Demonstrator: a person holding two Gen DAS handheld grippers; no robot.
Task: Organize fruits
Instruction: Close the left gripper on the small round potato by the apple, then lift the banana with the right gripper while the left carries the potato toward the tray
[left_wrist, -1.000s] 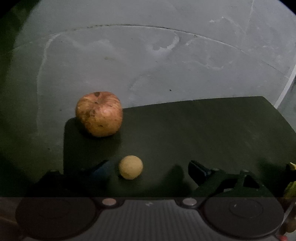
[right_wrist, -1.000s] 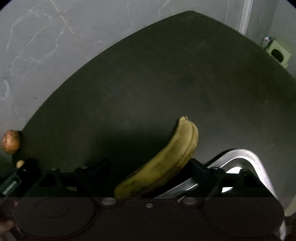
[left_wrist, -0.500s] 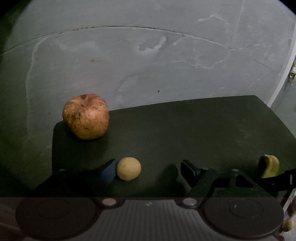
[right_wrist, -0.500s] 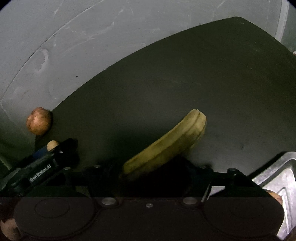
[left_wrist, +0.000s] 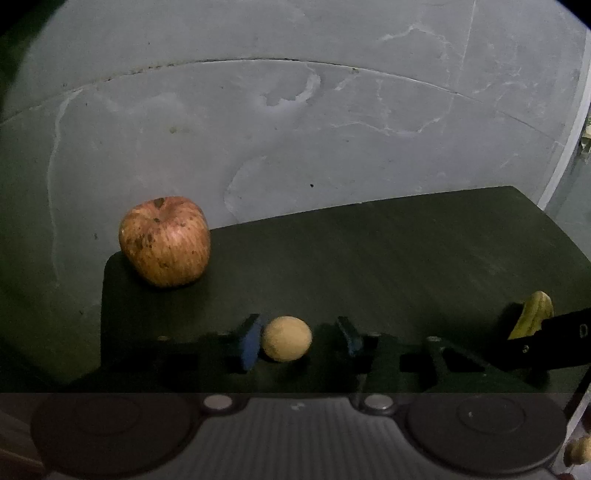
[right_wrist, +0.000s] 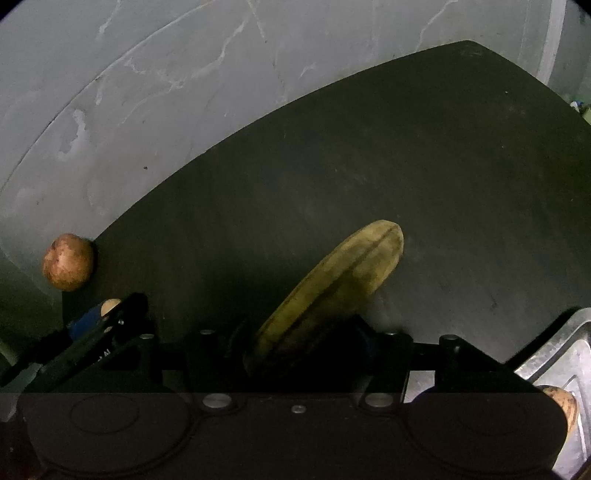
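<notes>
My left gripper (left_wrist: 301, 338) has just been closing around the small round yellow fruit (left_wrist: 287, 338). The blue pad at lower centre-left of the left wrist view touches the fruit; the other pad stands just apart from it, so the fruit is between the jaws but not yet clamped. The apple (left_wrist: 164, 240) sits at the left corner of the dark table (left_wrist: 406, 258), well apart from the gripper.

My right gripper (right_wrist: 306, 343) has also just been closing, and its jaws are now clamped on the lower end of the banana (right_wrist: 332, 288), which slants toward the upper right of the right wrist view.

Only the right wrist view shows the banana's full length and a metal tray (right_wrist: 569, 354) at the lower right edge, with a brownish fruit partly visible in it. The left wrist view shows only the banana's tip at its right edge, but gives the clear look at the small fruit between the pads.
</notes>
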